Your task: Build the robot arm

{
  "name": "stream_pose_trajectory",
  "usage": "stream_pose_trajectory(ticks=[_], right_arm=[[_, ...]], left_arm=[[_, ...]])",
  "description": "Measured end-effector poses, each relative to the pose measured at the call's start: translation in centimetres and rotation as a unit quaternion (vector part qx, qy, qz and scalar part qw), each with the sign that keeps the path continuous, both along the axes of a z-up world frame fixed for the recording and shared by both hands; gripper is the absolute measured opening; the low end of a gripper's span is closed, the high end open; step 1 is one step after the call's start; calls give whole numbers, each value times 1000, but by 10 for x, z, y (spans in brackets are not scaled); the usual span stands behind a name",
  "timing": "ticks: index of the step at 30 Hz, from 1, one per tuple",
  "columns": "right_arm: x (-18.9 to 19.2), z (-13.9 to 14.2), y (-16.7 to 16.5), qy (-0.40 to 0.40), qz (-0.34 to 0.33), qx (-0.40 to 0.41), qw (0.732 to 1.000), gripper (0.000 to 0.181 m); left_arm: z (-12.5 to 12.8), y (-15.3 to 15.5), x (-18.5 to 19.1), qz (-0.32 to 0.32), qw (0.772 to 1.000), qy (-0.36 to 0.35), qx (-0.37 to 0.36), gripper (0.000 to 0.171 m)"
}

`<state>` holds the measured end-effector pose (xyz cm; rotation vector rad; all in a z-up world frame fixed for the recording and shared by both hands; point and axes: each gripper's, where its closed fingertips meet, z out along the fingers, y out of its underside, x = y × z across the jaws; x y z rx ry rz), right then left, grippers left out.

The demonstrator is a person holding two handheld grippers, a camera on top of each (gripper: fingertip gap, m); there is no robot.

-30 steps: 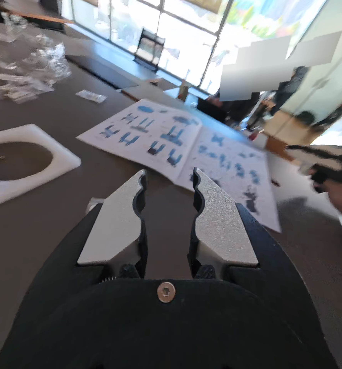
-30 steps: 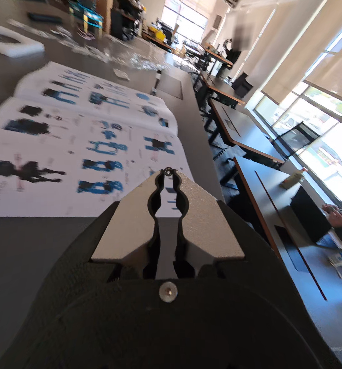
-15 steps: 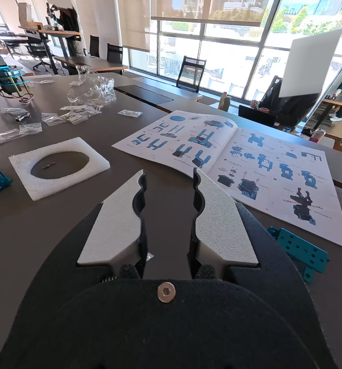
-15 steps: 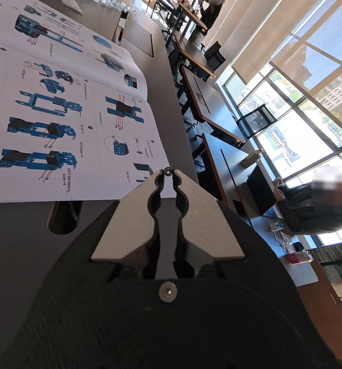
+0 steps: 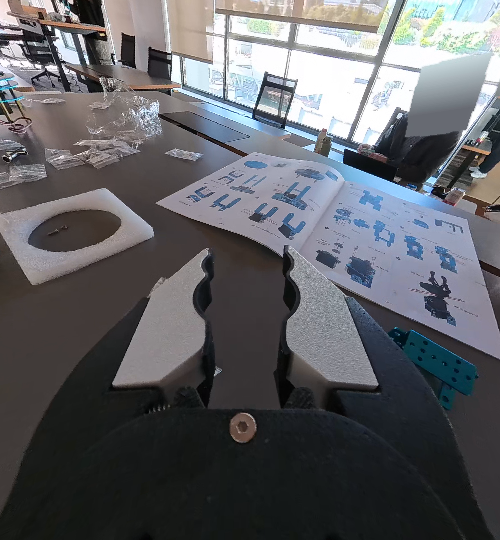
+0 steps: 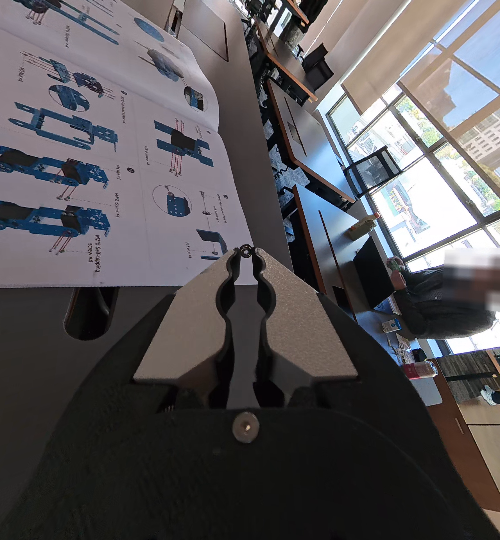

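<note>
My left gripper (image 5: 246, 254) is open and empty above the dark table (image 5: 67, 315). It is nearest the open assembly booklet (image 5: 342, 230) ahead to the right. A teal perforated metal bracket (image 5: 438, 362) lies beside its right finger. A white foam frame (image 5: 67, 254) to the left holds a small screw and nut (image 5: 56, 231) in its oval opening. My right gripper (image 6: 246, 252) is shut on a small dark ring-shaped nut (image 6: 246, 250) held at the fingertips. It hovers over the near corner of the booklet (image 6: 102, 163).
Clear plastic bags (image 5: 120, 125) and small parts packets (image 5: 67, 157) lie at the back left. An oval cable slot (image 6: 88, 309) opens in the table by the booklet. A seated person (image 6: 435, 301) is at the neighbouring desk by the windows. Chairs and desks stand behind. Tip to tip, the grippers are about 40 cm apart. The teal perforated metal bracket (image 5: 438, 362) lies around 12 cm away from my left fingertips.
The left gripper has swung left and steadied, bringing the foam frame and teal bracket into view. The right gripper, still shut on the nut, has tilted and moved closer over the booklet's corner.
</note>
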<state>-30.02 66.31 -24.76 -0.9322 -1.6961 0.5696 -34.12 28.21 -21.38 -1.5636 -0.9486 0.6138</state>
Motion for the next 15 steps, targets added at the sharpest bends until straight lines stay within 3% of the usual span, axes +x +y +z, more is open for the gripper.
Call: stream_pose_trajectory(ticks=[15], right_arm=[[0, 0, -1, 1, 3, 0, 1000, 7]], left_arm=[[-1, -1, 0, -1, 1000, -7, 7, 46]])
